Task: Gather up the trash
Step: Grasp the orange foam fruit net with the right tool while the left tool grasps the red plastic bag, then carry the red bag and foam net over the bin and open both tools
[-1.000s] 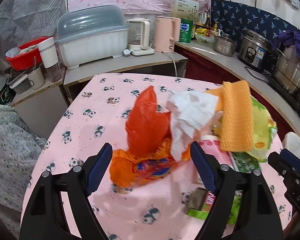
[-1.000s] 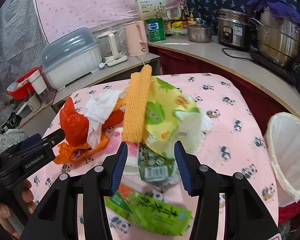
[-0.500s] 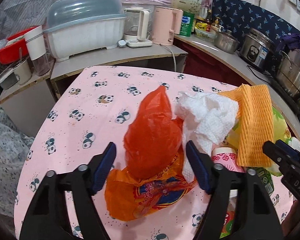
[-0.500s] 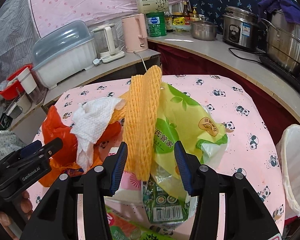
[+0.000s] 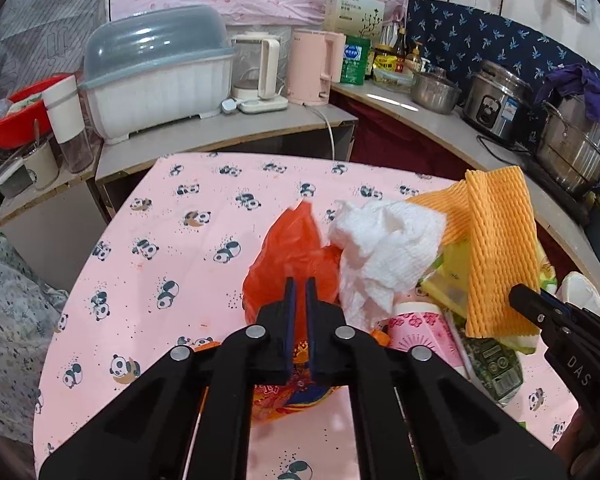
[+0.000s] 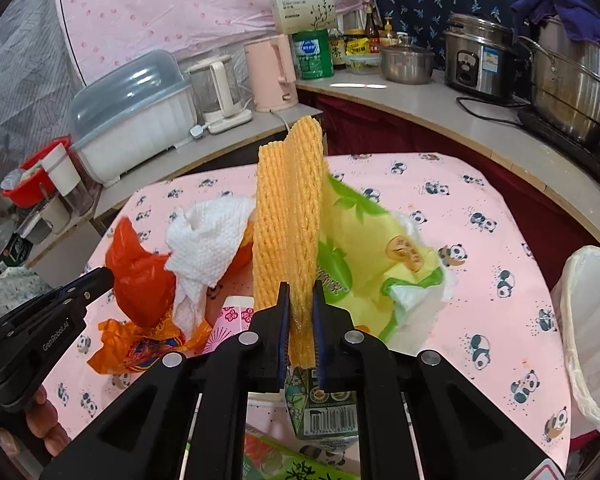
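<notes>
Centrally, right gripper (image 6: pixel 300 300) closing on upright orange foam net (image 6: pixel 288 216), left gripper (image 5: pixel 299 292) clenched on red plastic bag (image 5: pixel 288 256), white-lined bin (image 6: pixel 592 320) at three o'clock, contents unseen, trash heaped on panda tablecloth (image 6: pixel 480 220)

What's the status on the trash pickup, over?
Left gripper shut on orange plastic bag. Right gripper closing on yellow foam net, net between the pads. White paper towel and wrappers still piled on table; bin at right edge.

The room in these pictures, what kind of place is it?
Most likely a small home kitchen: a rice cooker, a pink kettle and a covered dish rack stand on the counter.
</notes>
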